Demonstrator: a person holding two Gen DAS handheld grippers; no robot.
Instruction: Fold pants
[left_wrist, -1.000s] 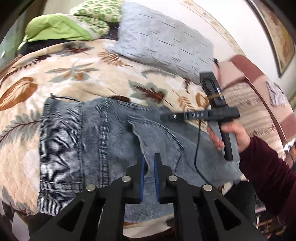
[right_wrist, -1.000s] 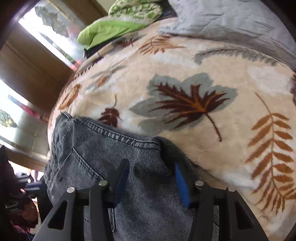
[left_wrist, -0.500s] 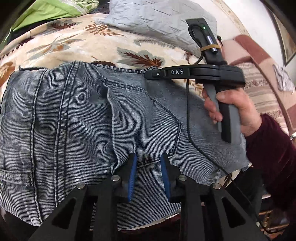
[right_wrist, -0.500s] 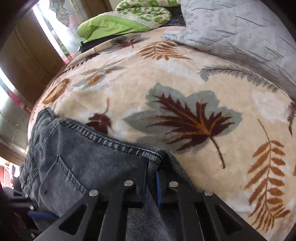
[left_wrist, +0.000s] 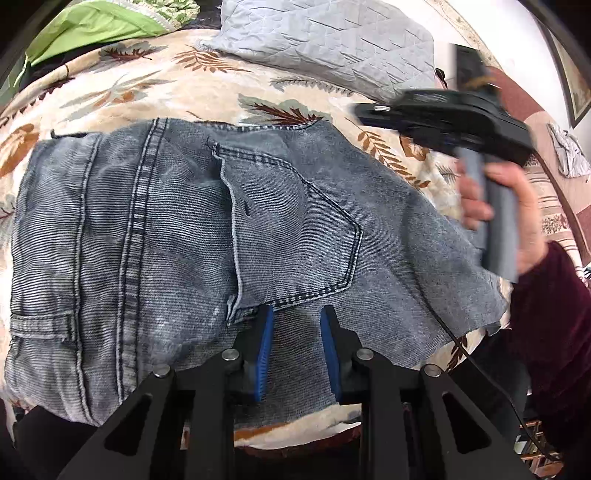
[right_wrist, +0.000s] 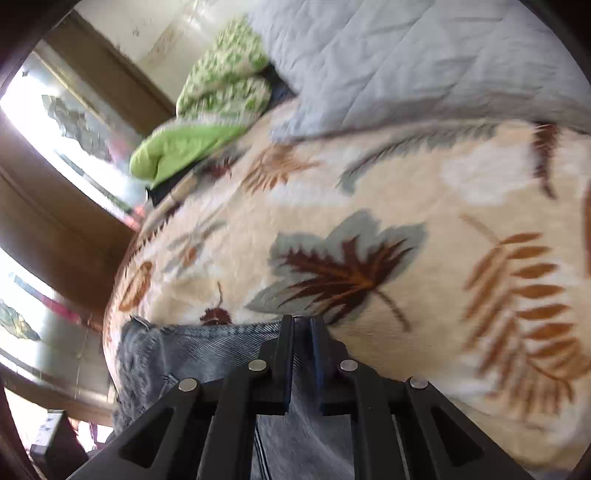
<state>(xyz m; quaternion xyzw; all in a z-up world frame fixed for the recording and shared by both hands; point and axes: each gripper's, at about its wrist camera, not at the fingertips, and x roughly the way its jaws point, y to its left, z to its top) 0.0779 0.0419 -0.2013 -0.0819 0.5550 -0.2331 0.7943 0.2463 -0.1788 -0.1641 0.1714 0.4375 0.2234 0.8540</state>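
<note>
Left gripper (left_wrist: 295, 321): jaws apart, poised over the jeans (left_wrist: 155, 236) just below the back pocket (left_wrist: 295, 229), gripping nothing. Right gripper (right_wrist: 302, 325): jaws nearly together, with denim between them at the jeans' far edge; in the left view this gripper is blurred and appears lifted off the cloth, held by the right hand (left_wrist: 517, 206). Jeans lie spread on the leaf-print blanket (right_wrist: 424, 206). Grey pillow (left_wrist: 332, 40) and green bedding (right_wrist: 184, 147) lie beyond.

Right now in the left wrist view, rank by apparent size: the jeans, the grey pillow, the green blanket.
1. jeans
2. grey pillow
3. green blanket
The blanket is cut off by the frame edge, so its rank is unsure.
</note>
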